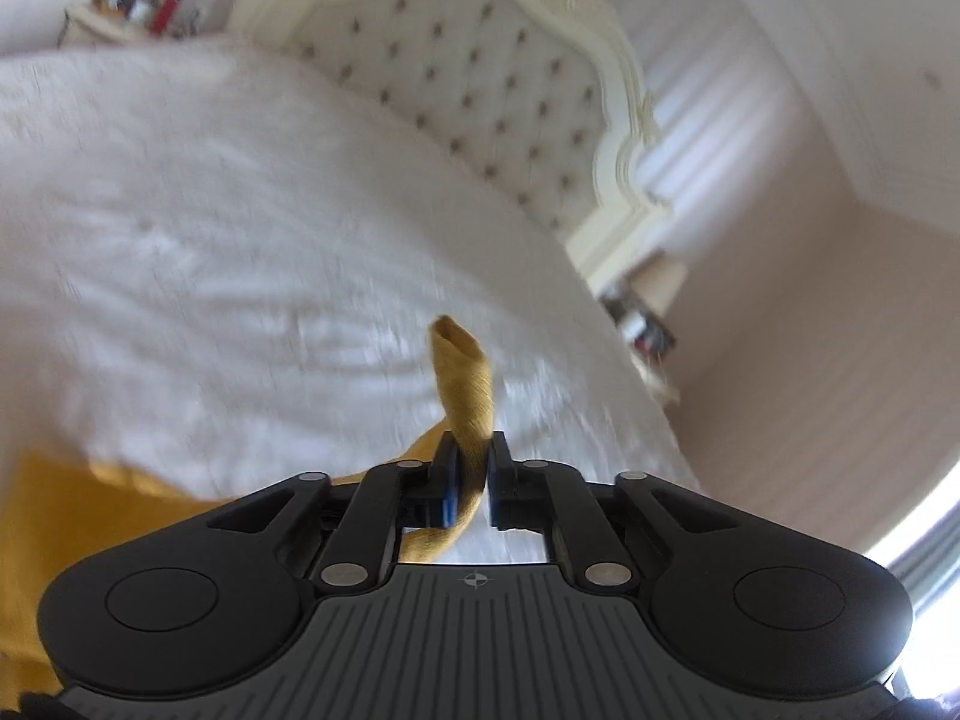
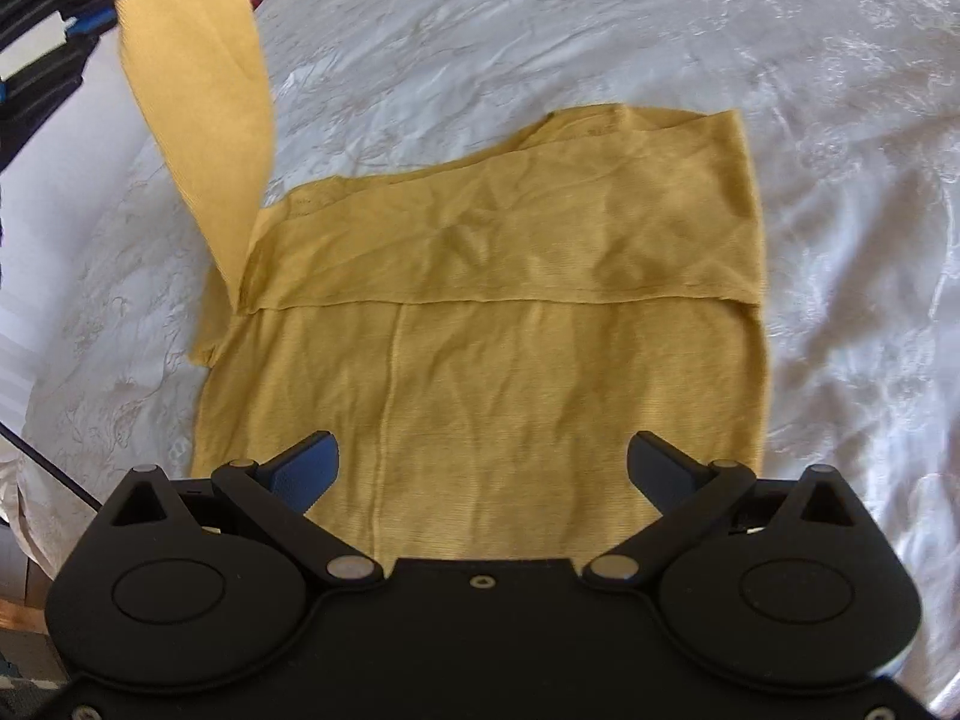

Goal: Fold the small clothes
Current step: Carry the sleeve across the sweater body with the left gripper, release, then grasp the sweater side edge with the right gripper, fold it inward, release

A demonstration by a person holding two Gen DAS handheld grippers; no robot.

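A thin mustard-yellow knit top lay partly folded on the white embossed bedspread; the left gripper pinched its rolled sleeve aloft. The right gripper hovered wide apart, empty.

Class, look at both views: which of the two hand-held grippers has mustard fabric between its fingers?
The left hand-held gripper: its narrow jaws hold a sleeve of the mustard top, lifted off the bed. The right hand-held gripper gapes wide, empty.
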